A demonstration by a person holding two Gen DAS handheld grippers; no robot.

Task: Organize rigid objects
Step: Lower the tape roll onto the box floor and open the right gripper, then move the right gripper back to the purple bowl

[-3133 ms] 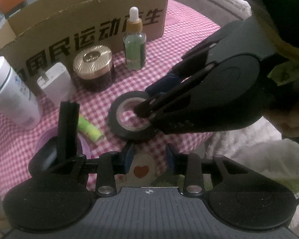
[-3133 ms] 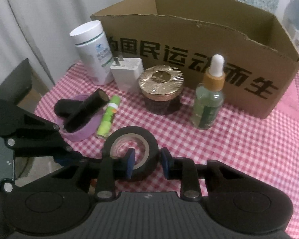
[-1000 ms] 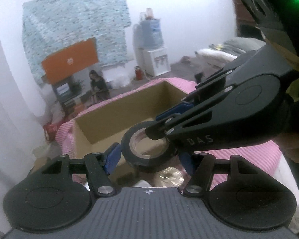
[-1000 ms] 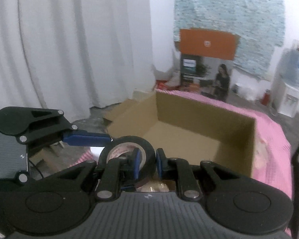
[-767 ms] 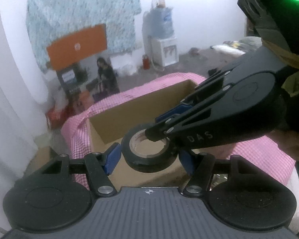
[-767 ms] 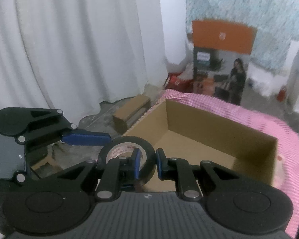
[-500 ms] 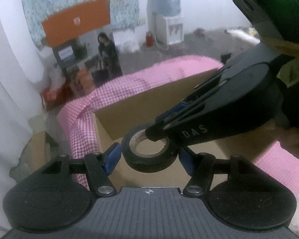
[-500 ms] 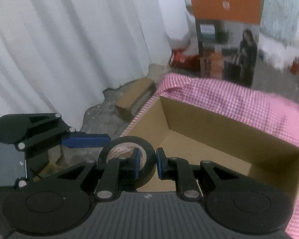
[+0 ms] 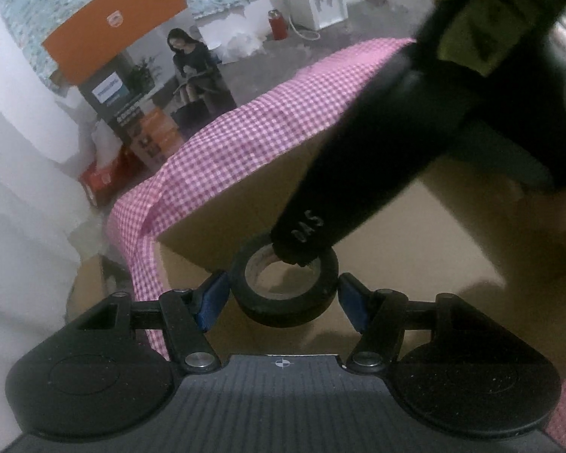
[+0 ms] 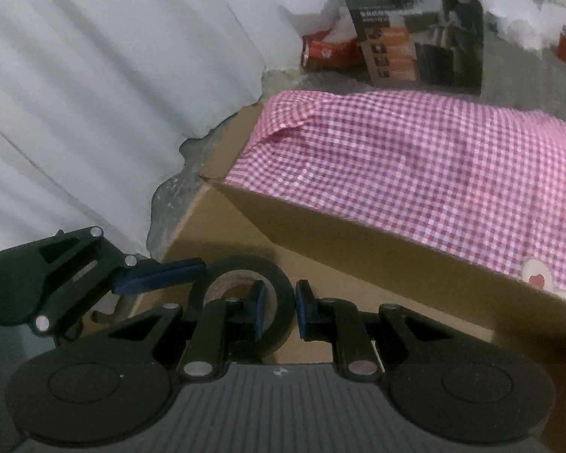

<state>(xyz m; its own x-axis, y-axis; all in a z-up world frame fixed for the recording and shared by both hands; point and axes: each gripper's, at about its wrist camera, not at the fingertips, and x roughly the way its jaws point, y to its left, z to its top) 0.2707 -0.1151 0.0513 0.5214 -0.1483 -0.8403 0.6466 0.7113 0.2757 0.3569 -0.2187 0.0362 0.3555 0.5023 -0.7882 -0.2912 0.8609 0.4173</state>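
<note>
Right tongs (image 10: 277, 311) pinched on black tape roll's (image 9: 285, 288) wall, left tongs (image 9: 283, 296) half-spread, clasping its outer sides

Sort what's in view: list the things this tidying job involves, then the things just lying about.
Job in hand:
black tape roll
cardboard box
left gripper
right gripper

Just lying about:
pink checked tablecloth
orange-topped printed carton
white curtain

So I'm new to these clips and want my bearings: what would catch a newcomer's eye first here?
First the black tape roll, held by both grippers at once: the left gripper spans its outside while the right gripper pinches its wall. Under it lies the open cardboard box, where the roll hangs low. Behind the box spreads the pink checked tablecloth.
</note>
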